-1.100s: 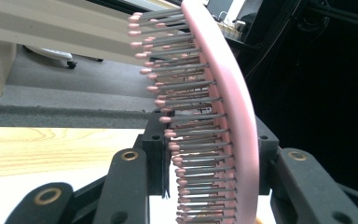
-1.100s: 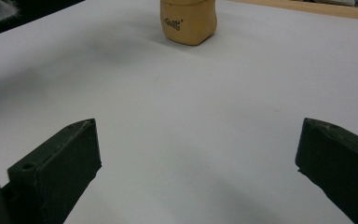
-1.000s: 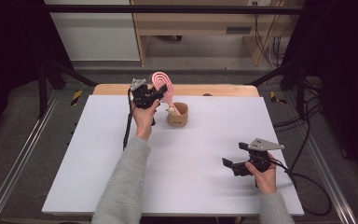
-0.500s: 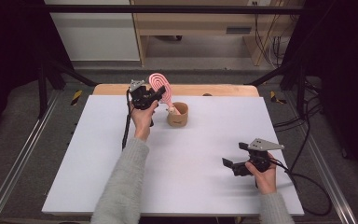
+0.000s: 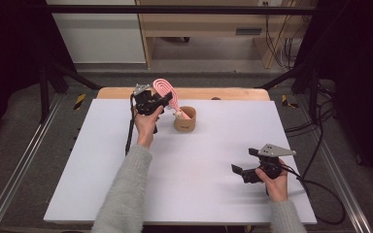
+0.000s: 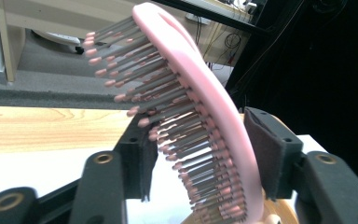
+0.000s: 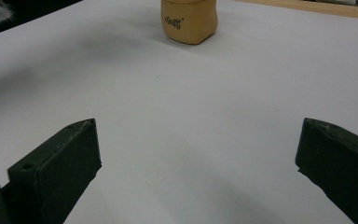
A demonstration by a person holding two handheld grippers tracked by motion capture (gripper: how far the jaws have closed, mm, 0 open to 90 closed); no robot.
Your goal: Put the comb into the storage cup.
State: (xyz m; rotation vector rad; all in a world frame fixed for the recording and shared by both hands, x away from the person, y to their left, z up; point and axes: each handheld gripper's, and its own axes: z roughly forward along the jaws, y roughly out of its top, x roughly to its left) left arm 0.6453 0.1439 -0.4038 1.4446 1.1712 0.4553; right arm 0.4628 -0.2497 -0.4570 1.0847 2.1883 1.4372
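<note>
On the white table, the right gripper rests near right with jaws wide and empty, while at far centre the left gripper, jaws just opening, loosely brackets the pink hairbrush standing handle-down in the tan cup.

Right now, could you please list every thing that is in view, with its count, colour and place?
hairbrush: one, pink, handle down in the cup, head between the left fingers, no longer squeezed.
cup: one, tan, far middle of the board.
board: one, white, on the table.
table edge: one, light wood, behind the board.
left gripper: one, black, fingers have just been opening around the brush.
right gripper: one, black, open, near right of the board.
</note>
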